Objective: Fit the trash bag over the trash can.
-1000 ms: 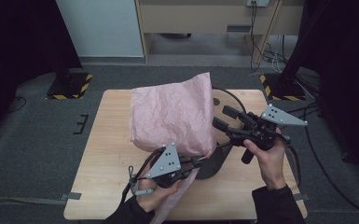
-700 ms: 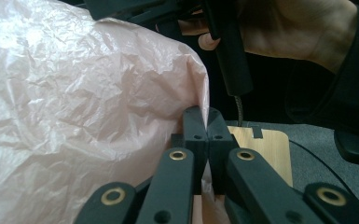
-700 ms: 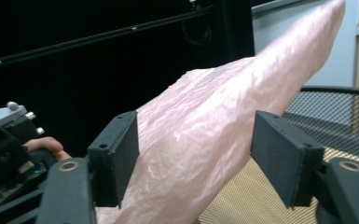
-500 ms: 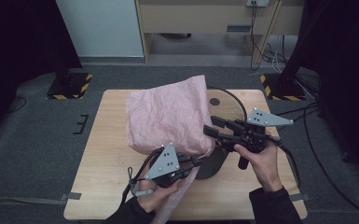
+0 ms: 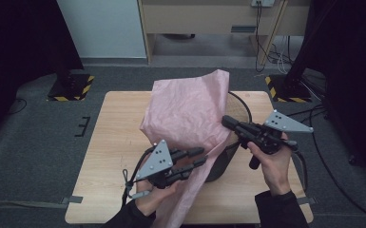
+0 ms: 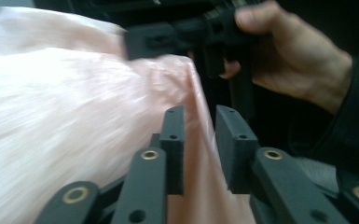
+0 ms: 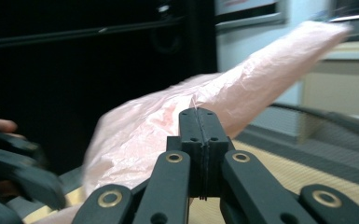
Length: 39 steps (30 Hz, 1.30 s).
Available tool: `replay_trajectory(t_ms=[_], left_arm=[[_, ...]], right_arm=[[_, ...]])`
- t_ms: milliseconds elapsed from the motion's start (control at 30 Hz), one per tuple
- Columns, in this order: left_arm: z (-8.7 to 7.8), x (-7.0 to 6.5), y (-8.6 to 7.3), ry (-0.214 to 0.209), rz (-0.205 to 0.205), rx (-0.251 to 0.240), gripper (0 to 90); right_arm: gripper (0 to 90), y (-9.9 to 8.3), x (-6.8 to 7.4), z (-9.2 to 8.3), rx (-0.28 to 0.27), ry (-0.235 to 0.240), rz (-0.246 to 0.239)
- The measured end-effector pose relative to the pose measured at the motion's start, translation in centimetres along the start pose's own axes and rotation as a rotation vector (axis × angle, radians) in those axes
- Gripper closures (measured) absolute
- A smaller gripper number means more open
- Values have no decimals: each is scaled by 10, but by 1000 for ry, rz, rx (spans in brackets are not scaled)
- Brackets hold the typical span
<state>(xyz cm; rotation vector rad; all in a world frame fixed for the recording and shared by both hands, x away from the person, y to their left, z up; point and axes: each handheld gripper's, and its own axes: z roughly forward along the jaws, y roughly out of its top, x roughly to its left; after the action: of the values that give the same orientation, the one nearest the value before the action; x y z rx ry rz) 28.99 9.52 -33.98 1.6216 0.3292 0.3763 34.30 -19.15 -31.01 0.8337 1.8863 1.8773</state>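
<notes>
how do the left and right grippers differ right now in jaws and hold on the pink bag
The left gripper has a gap between its jaws, which have just been opening; the right gripper has closed its jaws flat together.

The pink bag hangs loose between the left gripper's pads; the right gripper pinches a thin edge of it.

In the high view the left gripper is near the table's front, the right gripper by the dark bin.

Both point toward the bag.

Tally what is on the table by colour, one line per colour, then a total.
Pink: 1, the plastic bag
Black: 1, the mesh bin under the bag
Total: 2

The right claw is shut on the plastic bag's edge; the left claw has just been opening, with the bag's film between its jaws.
</notes>
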Motion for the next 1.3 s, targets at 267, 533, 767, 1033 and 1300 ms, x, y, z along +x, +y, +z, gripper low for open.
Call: replay_trajectory(t_ms=[267, 533, 767, 1033, 1300], left_arm=[[-30, 26, 17, 142, -20, -80, 615], [-25, 70, 6, 268, -137, -21, 573], [-4, 86, 0, 292, -145, 32, 566], [18, 90, 6, 277, -92, 122, 603], [31, 92, 8, 268, -79, 175, 652]], right_arm=[[900, -1, -34, -24, -40, -175, 26], [900, -8, -46, -26, -15, -261, 9], [900, -11, -47, -20, 16, -245, -13], [900, -8, -48, -16, 5, -199, -43], [900, -6, -46, -1, 72, -152, -90]])
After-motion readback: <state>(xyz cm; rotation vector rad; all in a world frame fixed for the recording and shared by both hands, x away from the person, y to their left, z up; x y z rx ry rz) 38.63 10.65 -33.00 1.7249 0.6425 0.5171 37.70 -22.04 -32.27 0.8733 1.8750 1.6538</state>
